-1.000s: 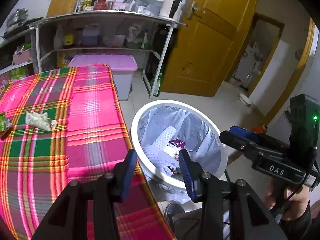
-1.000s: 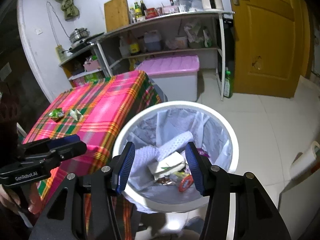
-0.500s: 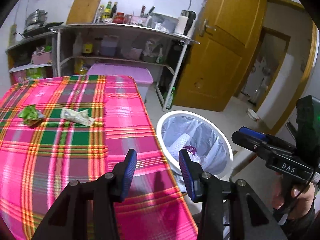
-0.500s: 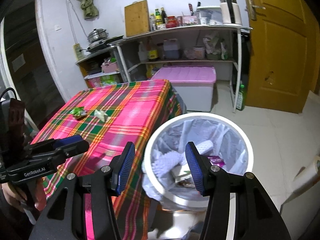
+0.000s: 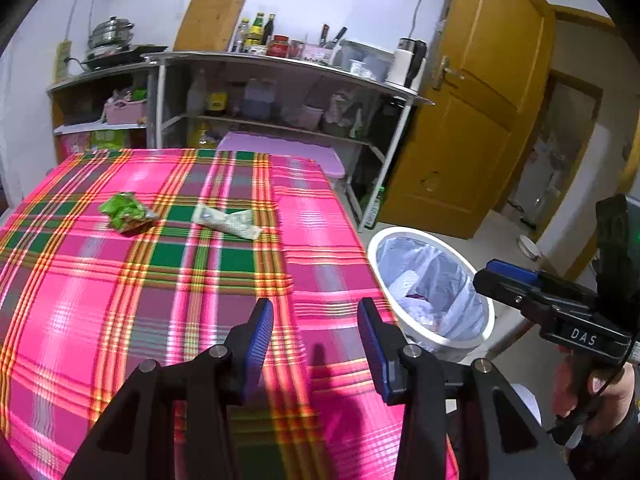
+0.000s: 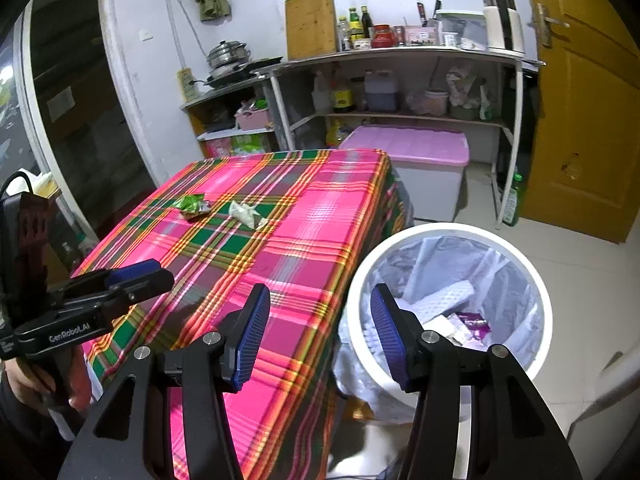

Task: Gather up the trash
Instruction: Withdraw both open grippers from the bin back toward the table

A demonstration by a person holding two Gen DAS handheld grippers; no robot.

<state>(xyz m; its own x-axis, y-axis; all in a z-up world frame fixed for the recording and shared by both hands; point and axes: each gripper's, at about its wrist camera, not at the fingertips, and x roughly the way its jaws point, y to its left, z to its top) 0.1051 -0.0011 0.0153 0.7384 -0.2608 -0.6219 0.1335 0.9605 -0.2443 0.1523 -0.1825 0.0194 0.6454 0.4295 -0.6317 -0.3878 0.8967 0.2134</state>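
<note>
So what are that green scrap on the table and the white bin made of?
Green scrap: probably thin plastic or foil wrapper, since it is crumpled and catches the light. Bin: seemingly smooth, matt white plastic, judging by its even moulded rim. Its liner looks like thin translucent plastic film, wrinkled and folded.

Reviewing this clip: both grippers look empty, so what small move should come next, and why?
Probably carry the left gripper forward to the pale wrapper: its jaws stand open and empty, that wrapper and the green wrapper lie on the tablecloth, and the bin already holds trash.
</note>
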